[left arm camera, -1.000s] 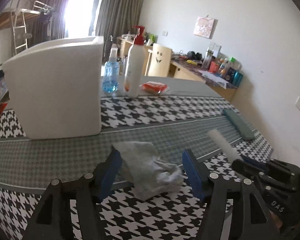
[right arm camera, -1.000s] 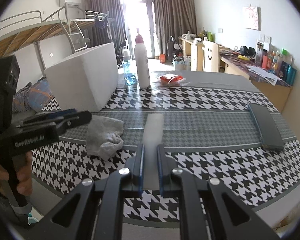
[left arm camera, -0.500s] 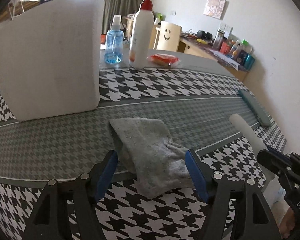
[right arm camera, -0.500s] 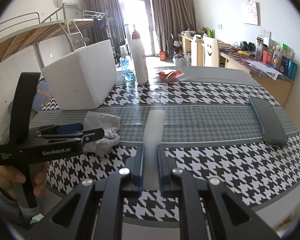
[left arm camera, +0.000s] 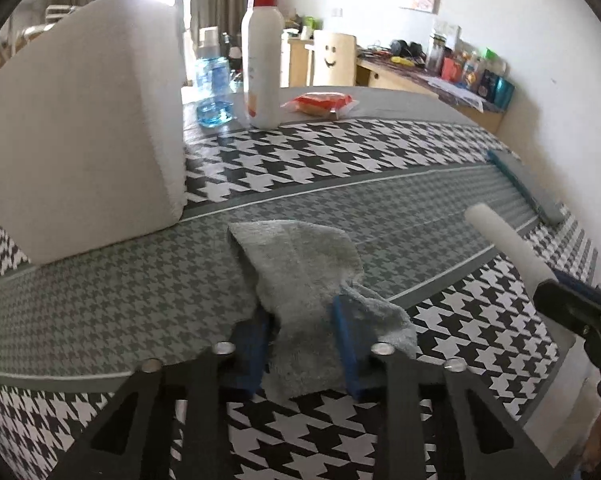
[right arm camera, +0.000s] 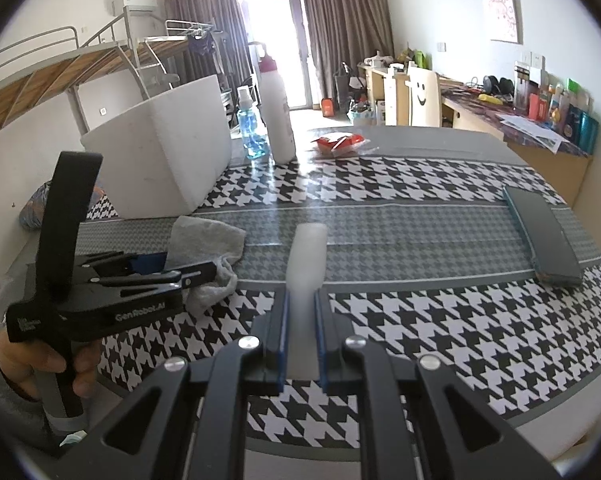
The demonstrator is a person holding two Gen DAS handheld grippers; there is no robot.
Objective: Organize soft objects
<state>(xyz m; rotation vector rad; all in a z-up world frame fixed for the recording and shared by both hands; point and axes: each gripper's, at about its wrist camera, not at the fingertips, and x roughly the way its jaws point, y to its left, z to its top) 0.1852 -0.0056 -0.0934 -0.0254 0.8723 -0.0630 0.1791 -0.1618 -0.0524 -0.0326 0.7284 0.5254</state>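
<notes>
Grey towel (left arm camera: 300,268) pinched between left hand-held gripper (left arm camera: 304,344) pads; right hand-held gripper (right arm camera: 300,336) clamps white foam roll (right arm camera: 306,256).

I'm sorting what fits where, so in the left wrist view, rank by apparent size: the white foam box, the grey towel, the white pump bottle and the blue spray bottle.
1. white foam box
2. grey towel, though nearness enlarges it
3. white pump bottle
4. blue spray bottle, partly hidden behind the box

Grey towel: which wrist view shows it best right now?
The left wrist view: the grey towel fills the centre, its near end bunched between the left hand-held gripper pads. The right wrist view shows only part of it, off to the left, half hidden behind that gripper's body.
</notes>
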